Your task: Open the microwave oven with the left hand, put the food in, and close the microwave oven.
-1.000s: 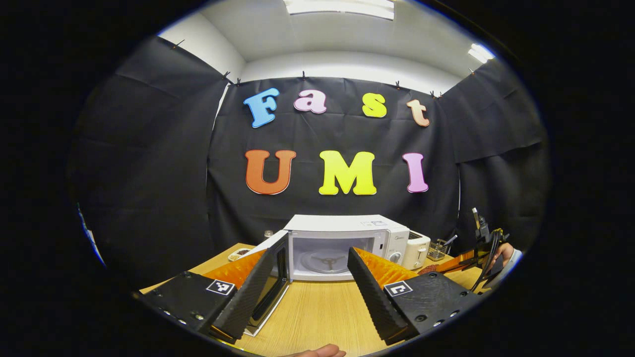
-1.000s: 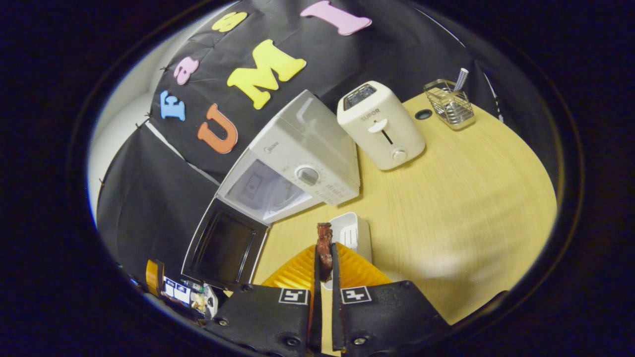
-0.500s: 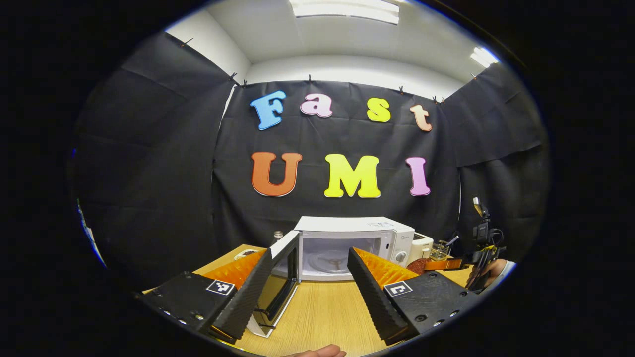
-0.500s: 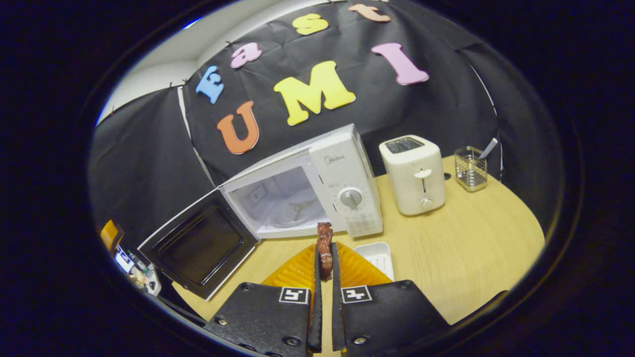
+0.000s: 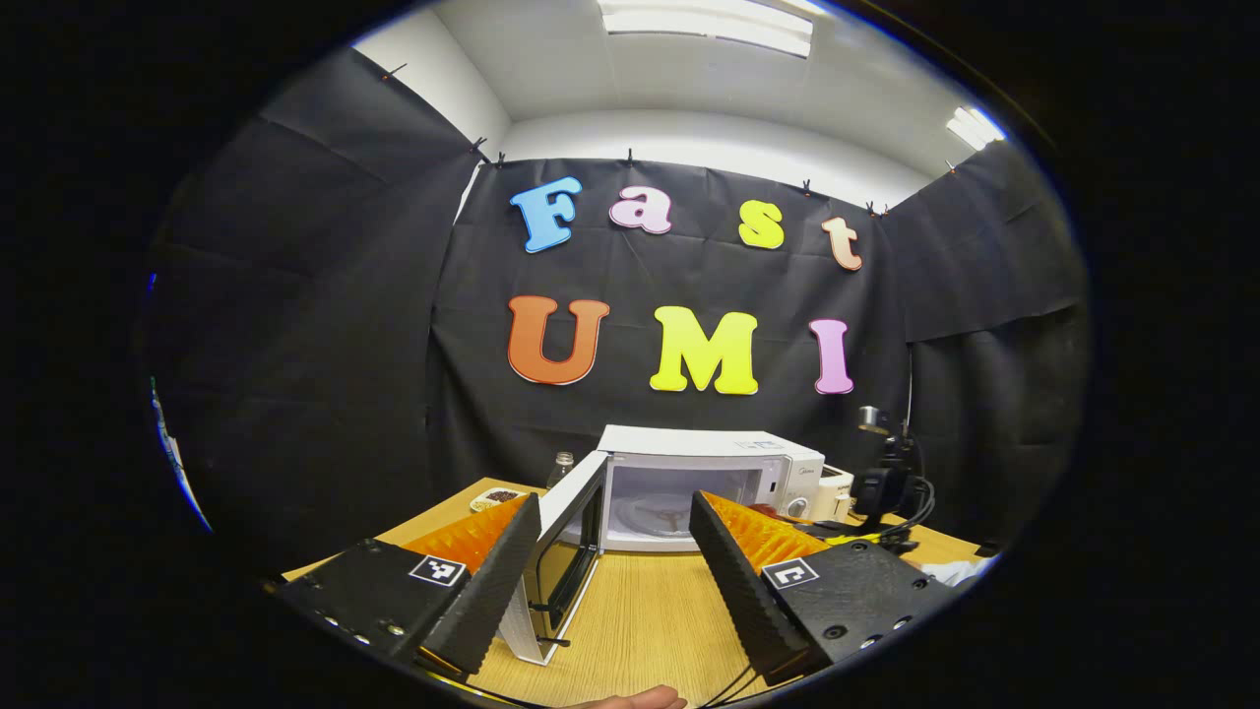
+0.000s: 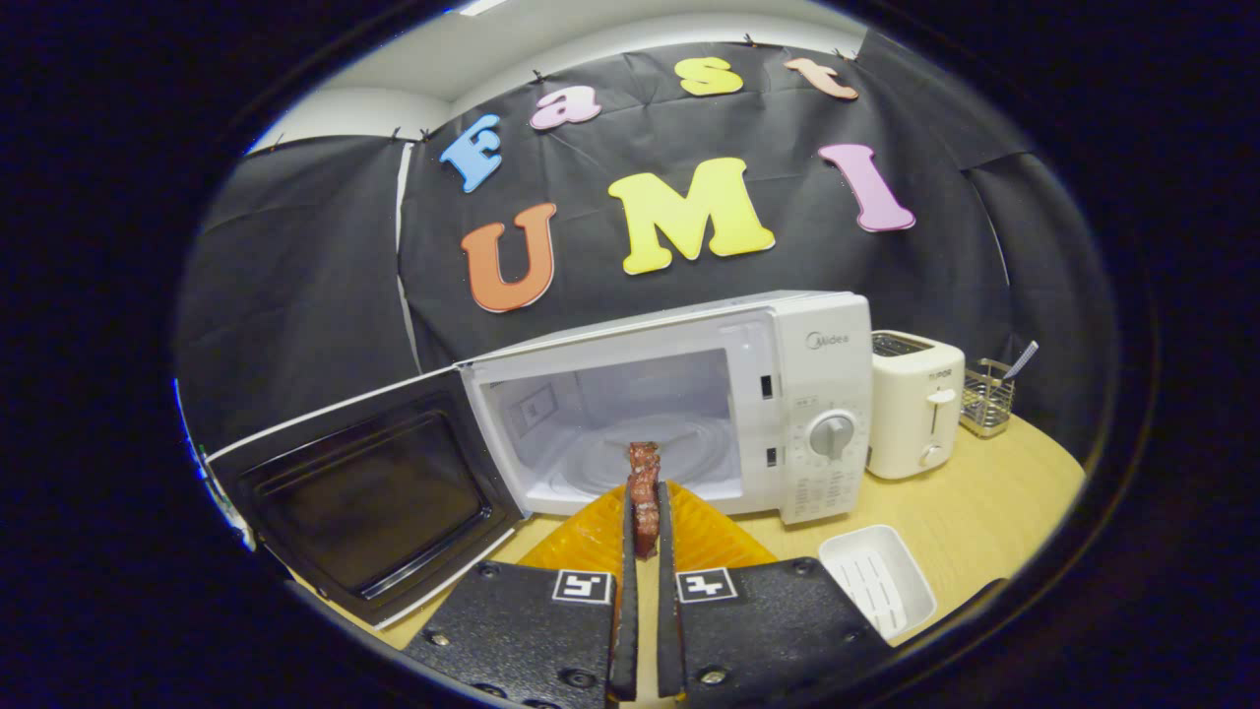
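Food poised at the open microwave mouth, ready to go in.

The strip of reddish-brown food [image 6: 644, 481] is clamped upright in the right hand-held gripper [image 6: 645, 512], just before the cavity of the microwave oven [image 6: 817, 364]. Best to carry it straight in, level, over the glass turntable [image 6: 679, 443], clear of the sill and the swung-out door [image 6: 364, 492], then let go low. The left hand-held gripper [image 5: 615, 551] hangs spread and empty over the bench [image 5: 640, 620], near the door for closing.

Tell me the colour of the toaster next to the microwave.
Cream-white toaster, right of the white microwave; clearest in the right gripper view.
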The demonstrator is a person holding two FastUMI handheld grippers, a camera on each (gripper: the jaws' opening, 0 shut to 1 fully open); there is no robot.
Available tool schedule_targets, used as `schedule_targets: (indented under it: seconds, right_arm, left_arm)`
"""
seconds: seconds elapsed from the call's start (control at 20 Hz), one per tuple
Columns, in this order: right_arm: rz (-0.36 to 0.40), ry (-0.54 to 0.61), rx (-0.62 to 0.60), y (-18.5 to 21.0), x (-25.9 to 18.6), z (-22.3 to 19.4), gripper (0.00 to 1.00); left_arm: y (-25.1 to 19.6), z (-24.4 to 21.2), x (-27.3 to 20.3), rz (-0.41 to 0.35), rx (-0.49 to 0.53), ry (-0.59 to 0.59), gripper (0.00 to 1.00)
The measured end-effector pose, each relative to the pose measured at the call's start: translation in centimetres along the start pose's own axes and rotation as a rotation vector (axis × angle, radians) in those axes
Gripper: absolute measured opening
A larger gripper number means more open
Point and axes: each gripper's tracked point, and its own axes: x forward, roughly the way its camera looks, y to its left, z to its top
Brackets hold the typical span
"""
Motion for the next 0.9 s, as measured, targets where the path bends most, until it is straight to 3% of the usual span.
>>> schedule_targets:
  seconds: [0.2, 0.45, 0.8, 0.9]
  right_arm:
    - [-0.022, -0.097, 0.051, 4.0, 4.6, 0.6, 0.11]
    - [-0.021, -0.139, 0.219, 7.9, 11.0, 0.6, 0.11]
    - [-0.189, -0.089, 0.485, 3.4, 18.3, -2.7, 0.11]
    - [-0.199, -0.098, 0.6, 2.4, 19.4, -3.3, 0.11]
  left_arm:
    - [0.3, -0.2, -0.2, 0.0, -0.032, 0.004, 0.93]
    - [2.5, -0.6, -0.7, 0.046, -0.03, 0.011, 0.94]
    - [4.9, -1.4, -0.6, 0.083, -0.039, 0.025, 0.93]
    - [4.7, -2.0, -0.5, 0.066, -0.075, 0.047, 0.93]
